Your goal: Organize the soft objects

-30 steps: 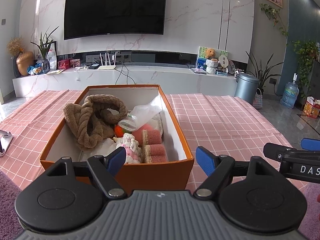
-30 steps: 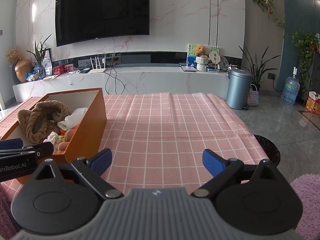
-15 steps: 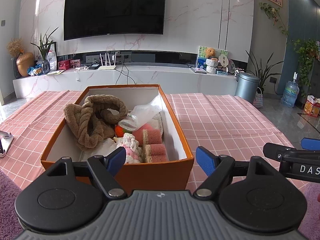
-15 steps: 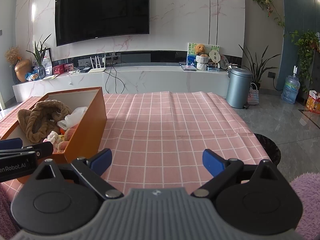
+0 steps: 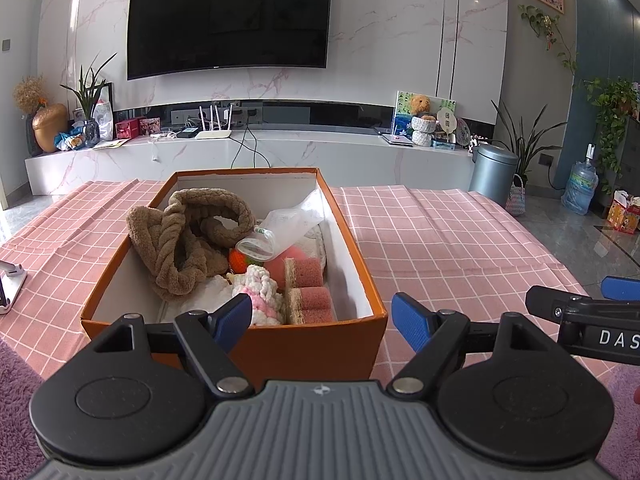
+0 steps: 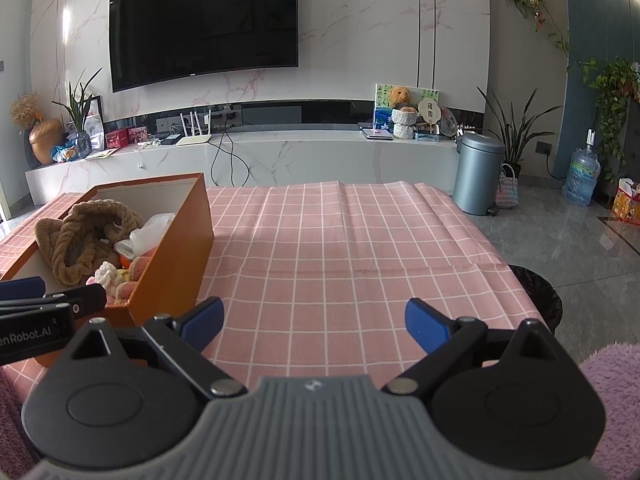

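Observation:
An orange box (image 5: 280, 348) stands on the pink checked tablecloth (image 5: 440, 248). It holds a brown braided plush piece (image 5: 188, 236), a clear plastic bag (image 5: 288, 224), pink sponge rolls (image 5: 308, 284), a pink-and-white knitted item (image 5: 260, 300) and an orange ball (image 5: 238, 260). My left gripper (image 5: 322, 322) is open and empty just in front of the box's near wall. My right gripper (image 6: 314, 322) is open and empty over bare cloth, right of the box (image 6: 176, 256).
A white metal stand (image 5: 10, 284) lies at the cloth's left edge. A purple fluffy rug (image 6: 616, 392) lies on the right, a black bin (image 6: 536, 296) beyond the table's right edge. A TV console stands behind the table.

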`<state>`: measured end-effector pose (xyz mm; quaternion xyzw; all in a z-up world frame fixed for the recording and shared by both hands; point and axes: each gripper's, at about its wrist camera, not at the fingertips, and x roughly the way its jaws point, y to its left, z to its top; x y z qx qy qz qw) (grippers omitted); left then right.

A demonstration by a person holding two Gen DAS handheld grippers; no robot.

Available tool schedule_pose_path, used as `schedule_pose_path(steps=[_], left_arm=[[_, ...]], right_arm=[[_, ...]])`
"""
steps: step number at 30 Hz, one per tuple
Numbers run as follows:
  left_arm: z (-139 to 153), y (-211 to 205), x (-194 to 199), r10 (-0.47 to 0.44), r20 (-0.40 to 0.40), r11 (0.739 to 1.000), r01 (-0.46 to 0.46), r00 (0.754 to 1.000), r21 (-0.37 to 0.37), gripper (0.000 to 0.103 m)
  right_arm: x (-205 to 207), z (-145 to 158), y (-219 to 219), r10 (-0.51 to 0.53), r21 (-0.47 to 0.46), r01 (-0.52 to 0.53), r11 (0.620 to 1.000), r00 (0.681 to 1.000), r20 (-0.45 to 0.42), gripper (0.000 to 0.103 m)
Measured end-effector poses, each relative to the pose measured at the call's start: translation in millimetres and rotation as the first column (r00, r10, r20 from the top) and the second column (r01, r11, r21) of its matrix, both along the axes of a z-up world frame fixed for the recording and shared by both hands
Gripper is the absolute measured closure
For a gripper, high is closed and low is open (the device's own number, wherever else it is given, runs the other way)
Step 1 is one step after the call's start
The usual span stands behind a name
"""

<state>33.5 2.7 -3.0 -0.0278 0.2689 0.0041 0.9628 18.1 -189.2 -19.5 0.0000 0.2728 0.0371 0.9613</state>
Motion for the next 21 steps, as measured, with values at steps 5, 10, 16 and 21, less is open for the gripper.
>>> schedule_pose_path(steps=[5, 10, 16, 21], left_arm=[[0.1, 0.0, 0.0, -0.001, 0.000, 1.000, 0.001, 1.000, 0.000, 0.010], [-0.2, -0.1, -0.1, -0.002, -0.001, 1.000, 0.002, 1.000, 0.002, 0.010], [-1.3, 0.4, -0.1, -0.004, -0.003, 1.000, 0.004, 1.000, 0.003, 0.010], [-1.4, 0.7, -0.3, -0.005, -0.004, 1.000, 0.006, 1.000, 0.003, 0.010]], right_arm=[[-0.3, -2.2, 1.7, -0.001, 0.002, 0.001, 1.000, 1.000, -0.002, 0.007], [-0.4, -3.9, 2.2, -0.002, 0.004, 0.002, 1.000, 1.000, -0.004, 0.007], [0.0, -3.8, 2.0, -0.003, 0.005, 0.003, 1.000, 1.000, -0.006, 0.007], [0.2, -4.1, 3.0, -0.004, 0.007, 0.004, 1.000, 1.000, -0.010, 0.007]])
